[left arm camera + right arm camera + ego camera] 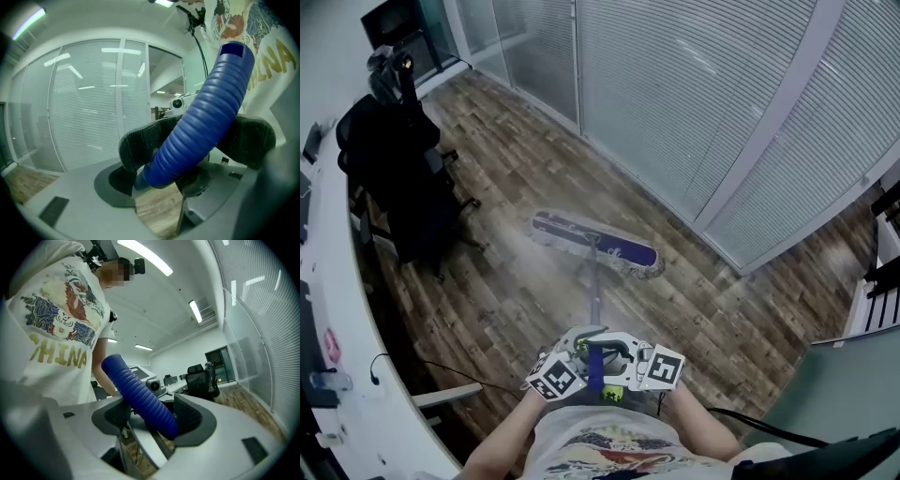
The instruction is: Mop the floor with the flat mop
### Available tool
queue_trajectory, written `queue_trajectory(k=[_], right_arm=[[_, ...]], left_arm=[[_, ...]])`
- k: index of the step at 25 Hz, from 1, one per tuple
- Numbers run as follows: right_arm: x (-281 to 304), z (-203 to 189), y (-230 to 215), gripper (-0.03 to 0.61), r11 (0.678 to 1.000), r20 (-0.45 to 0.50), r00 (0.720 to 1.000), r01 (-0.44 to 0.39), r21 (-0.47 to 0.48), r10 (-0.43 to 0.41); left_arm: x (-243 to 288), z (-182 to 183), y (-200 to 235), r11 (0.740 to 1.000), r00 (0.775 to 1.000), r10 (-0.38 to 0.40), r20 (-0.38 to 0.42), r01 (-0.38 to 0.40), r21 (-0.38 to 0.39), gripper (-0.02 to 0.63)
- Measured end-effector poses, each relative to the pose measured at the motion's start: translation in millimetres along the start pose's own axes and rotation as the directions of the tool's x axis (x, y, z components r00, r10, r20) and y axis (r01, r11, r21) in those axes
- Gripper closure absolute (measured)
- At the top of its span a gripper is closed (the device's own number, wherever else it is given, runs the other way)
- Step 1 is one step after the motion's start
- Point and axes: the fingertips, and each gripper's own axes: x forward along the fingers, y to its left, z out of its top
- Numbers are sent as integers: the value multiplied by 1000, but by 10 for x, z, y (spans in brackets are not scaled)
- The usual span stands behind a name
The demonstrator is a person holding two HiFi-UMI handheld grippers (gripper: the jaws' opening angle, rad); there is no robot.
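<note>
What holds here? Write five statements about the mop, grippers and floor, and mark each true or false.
1. The left gripper and right gripper both clamp the blue grip. True.
2. The mop head lies on the floor. True.
3. A bucket stands beside the mop head. False: none shows.
4. The floor is white tile. False: brown wood planks.
5. The black chair stands apart from the mop head. True.

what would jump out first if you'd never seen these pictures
Both the left gripper and the right gripper clamp the mop's blue ribbed grip close to the person's body. Its pole runs down to the flat mop head on the wood floor, with a black office chair at left and blind-covered glass walls beyond.
</note>
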Motion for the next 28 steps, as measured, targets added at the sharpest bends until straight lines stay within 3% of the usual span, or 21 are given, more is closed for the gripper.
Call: queue_trajectory(k=[3, 9, 16, 23, 28], right_arm=[[128, -58, -383, 311, 1000, -33, 999, 8, 24, -8], [519, 211, -1480, 311, 995, -11, 999, 45, 89, -44], [766, 268, -2493, 310, 994, -11, 997, 71, 87, -71], [713, 391, -3477, 308, 996, 12, 998, 53, 73, -54], [632, 448, -4305, 308, 996, 19, 999, 37, 86, -39]], left_arm=[[38, -109, 380, 999, 999, -10, -34, 11, 32, 399], [-19, -51, 1550, 1000, 1000, -20, 2, 20, -9, 400], [92, -121, 2571, 998, 998, -48, -43, 49, 36, 400], [419, 39, 3519, 1000, 1000, -22, 6, 22, -2, 403], [740, 102, 4290, 1000, 1000, -11, -11, 11, -15, 403]])
